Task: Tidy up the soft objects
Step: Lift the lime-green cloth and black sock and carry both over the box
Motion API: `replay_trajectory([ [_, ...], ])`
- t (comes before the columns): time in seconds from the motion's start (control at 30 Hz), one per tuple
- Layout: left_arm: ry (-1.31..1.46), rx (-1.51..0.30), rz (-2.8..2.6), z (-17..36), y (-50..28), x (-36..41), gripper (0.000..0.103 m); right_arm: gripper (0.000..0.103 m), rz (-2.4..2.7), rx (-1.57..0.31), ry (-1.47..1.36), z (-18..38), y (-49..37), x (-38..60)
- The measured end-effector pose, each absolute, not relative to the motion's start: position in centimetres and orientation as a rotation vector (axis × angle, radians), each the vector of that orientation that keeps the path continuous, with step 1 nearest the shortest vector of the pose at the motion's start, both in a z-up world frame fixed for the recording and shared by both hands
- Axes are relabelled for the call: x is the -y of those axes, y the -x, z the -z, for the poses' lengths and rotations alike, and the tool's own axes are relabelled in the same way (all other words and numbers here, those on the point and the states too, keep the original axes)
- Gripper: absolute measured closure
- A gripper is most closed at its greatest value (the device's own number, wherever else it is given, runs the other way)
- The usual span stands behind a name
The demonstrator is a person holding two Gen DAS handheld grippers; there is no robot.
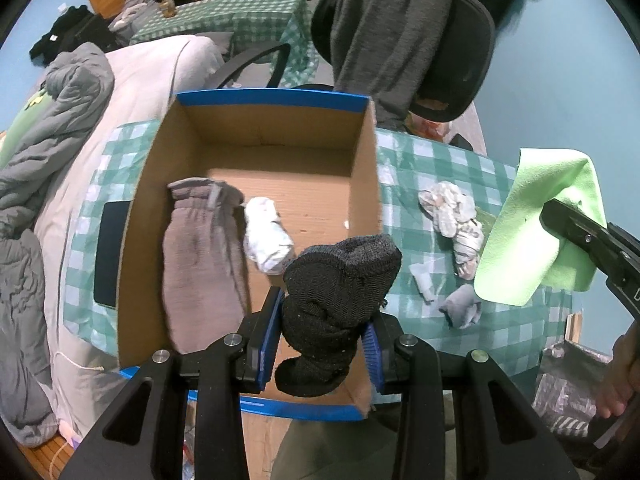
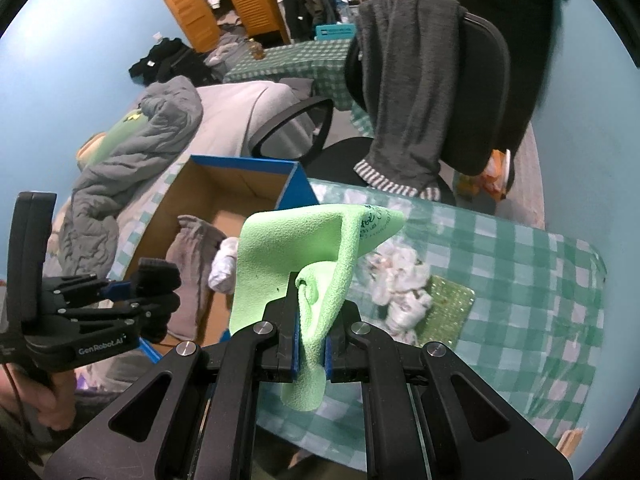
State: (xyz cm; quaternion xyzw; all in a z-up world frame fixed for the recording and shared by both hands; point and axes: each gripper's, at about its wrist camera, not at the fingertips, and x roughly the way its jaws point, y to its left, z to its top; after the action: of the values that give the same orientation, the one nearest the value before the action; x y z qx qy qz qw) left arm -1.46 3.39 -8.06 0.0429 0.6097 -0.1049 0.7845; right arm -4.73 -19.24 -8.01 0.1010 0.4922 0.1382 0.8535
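Note:
My left gripper (image 1: 324,340) is shut on a rolled black and grey sock (image 1: 340,304), held above the near right corner of an open cardboard box (image 1: 256,128) with blue rims. Inside the box lie a grey-brown pouch (image 1: 204,256) and a white sock roll (image 1: 266,236). My right gripper (image 2: 311,344) is shut on a light green cloth (image 2: 296,256), which hangs over the checked table to the right of the box. In the left wrist view the same green cloth (image 1: 536,232) and right gripper (image 1: 560,216) appear at the right edge. The left gripper (image 2: 156,292) shows at the left in the right wrist view.
On the green checked tablecloth (image 1: 420,168) lie a crumpled patterned white cloth (image 1: 452,216), a small grey sock (image 1: 464,308) and a small white piece (image 1: 424,280). A green sponge pad (image 2: 452,304) lies by the cloth. A black office chair (image 2: 472,92) draped with grey fabric stands behind the table.

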Motion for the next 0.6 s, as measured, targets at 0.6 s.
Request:
replay_trajectory([
  [0.6,-0.041,-1.323,0.138,8.4,0.2,-8.6,0.066,0.095,-0.409,-1.033,-0.152,7.6,1.7,13.2],
])
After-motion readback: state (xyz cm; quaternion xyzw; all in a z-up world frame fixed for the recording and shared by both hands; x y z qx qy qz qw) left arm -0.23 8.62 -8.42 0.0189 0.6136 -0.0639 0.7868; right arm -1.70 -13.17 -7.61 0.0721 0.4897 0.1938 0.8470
